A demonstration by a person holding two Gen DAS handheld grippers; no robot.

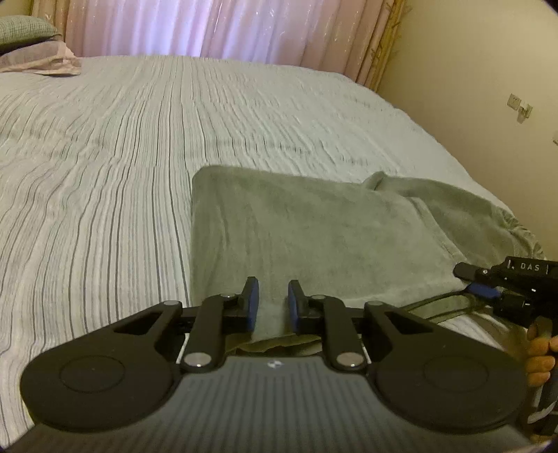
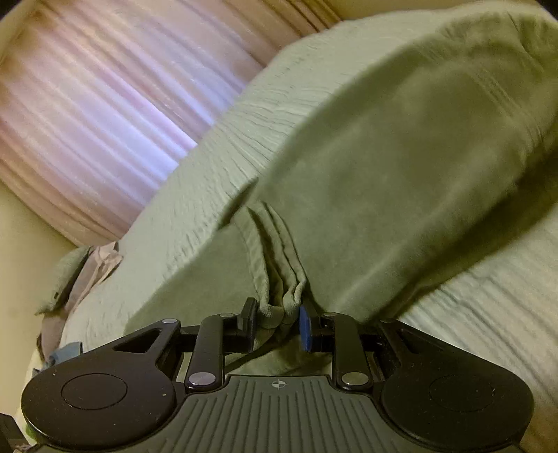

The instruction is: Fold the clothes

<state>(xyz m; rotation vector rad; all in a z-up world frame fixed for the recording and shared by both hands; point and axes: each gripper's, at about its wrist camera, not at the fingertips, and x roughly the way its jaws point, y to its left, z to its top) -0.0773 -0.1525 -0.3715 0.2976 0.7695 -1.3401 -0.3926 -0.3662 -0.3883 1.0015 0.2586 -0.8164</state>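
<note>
A grey-green garment (image 1: 314, 233) lies partly folded on the striped bedspread (image 1: 104, 174), near the bed's right edge. My left gripper (image 1: 272, 303) is open, its blue-padded fingers straddling the garment's near edge without pinching it. My right gripper (image 2: 278, 322) is shut on a bunched edge of the same garment (image 2: 401, 174), which rises in a large fold in front of it. The right gripper also shows in the left wrist view (image 1: 467, 275), at the garment's right side, held by a hand.
Pillows (image 1: 31, 48) lie at the head of the bed, far left. Pink curtains (image 1: 209, 28) hang behind the bed. A cream wall (image 1: 488, 87) with a socket runs close along the bed's right edge.
</note>
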